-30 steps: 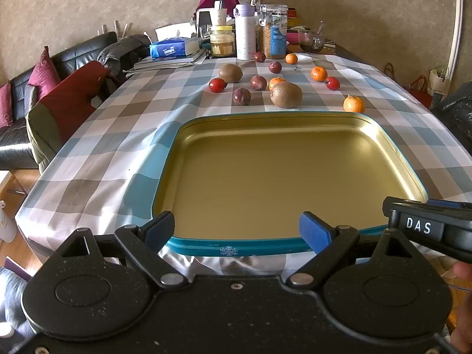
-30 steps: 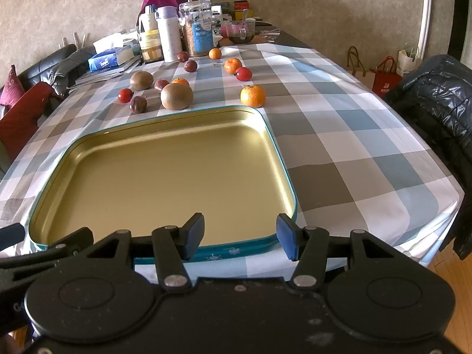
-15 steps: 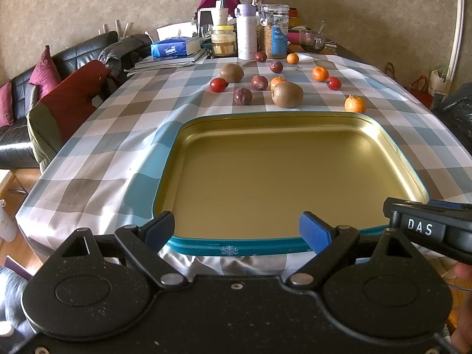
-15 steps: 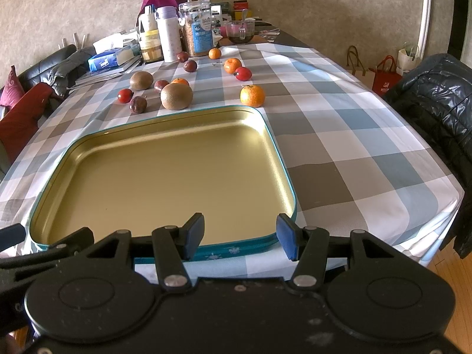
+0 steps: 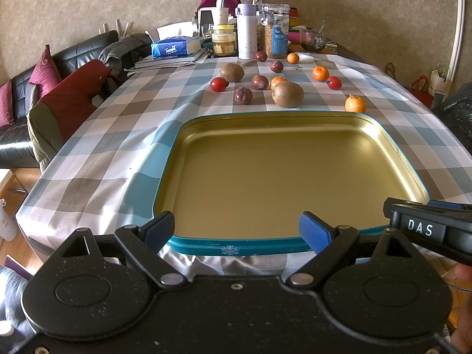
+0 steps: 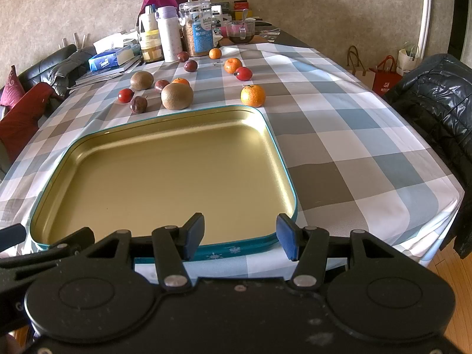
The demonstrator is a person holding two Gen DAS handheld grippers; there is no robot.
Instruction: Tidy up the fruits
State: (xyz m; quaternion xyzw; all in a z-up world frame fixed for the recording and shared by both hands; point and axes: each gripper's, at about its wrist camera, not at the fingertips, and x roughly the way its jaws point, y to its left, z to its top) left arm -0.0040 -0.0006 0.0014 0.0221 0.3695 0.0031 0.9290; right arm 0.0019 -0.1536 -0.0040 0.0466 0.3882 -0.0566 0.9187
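Because no fruit had yet been picked, both the left gripper (image 5: 236,227) and right gripper (image 6: 240,233) stood wide and unladen at the near edge of the tray (image 5: 236,249), while the fruits (image 5: 287,93) lay scattered on the table (image 5: 97,159) beyond its far rim.

Beige textured wall (image 5: 368,6) at far end. Black leather sofa (image 5: 17,124) left with magenta cushions (image 5: 44,72). Checked tablecloth (image 6: 339,135) on table. Black puffer jacket (image 6: 436,94) right. Wood floor (image 6: 451,268) near right. Daylight.

Both wrist views face forward from the table's near edge, close over the tray (image 5: 295,177); both share its scattered fruit beyond.
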